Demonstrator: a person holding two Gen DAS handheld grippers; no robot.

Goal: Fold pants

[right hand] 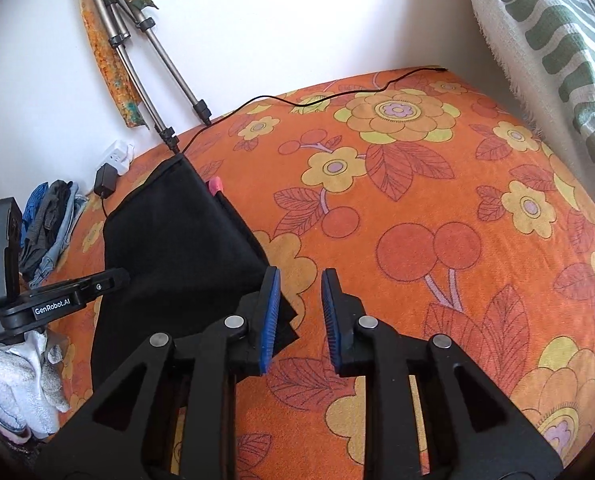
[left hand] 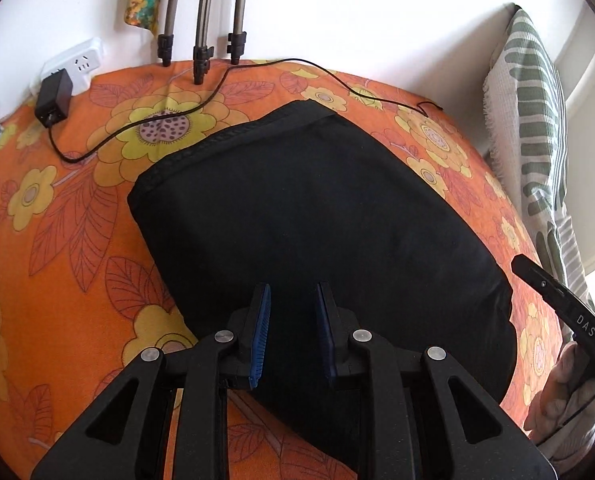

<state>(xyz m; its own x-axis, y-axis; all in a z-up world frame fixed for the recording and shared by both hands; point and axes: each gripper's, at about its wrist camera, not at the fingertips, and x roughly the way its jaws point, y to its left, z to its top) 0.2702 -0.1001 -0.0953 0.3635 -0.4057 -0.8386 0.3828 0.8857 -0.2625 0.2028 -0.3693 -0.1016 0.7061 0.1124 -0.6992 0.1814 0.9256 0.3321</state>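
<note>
The black pants lie as a compact folded rectangle on the orange flowered bed cover, one stitched edge toward the wall and the bulk flat with few wrinkles, so the folding looks close to done, perhaps with one last fold or a smoothing pass left. The left gripper hovers over the near edge of the pants with its blue-padded fingers narrowly parted and nothing between them; the right gripper sits off the pants' right corner over bare cover, its fingers equally parted and empty. To finish well, I would take the near edge with both grippers at matching corners, pinch through all layers so none slips, lift only slightly, and carry the edge straight toward the stitched far edge so the sides stay aligned. In the right wrist view a small pink object shows at the pants' far side; what it is I cannot tell. Room to the right is generous, all open cover. Toward the wall it is tighter: a thin black cable runs across the cover just beyond the pants, from a charger beside a white power strip, and tripod legs stand there, so the fold should stop short of the cable. A heap of clothes lies to the left.
</note>
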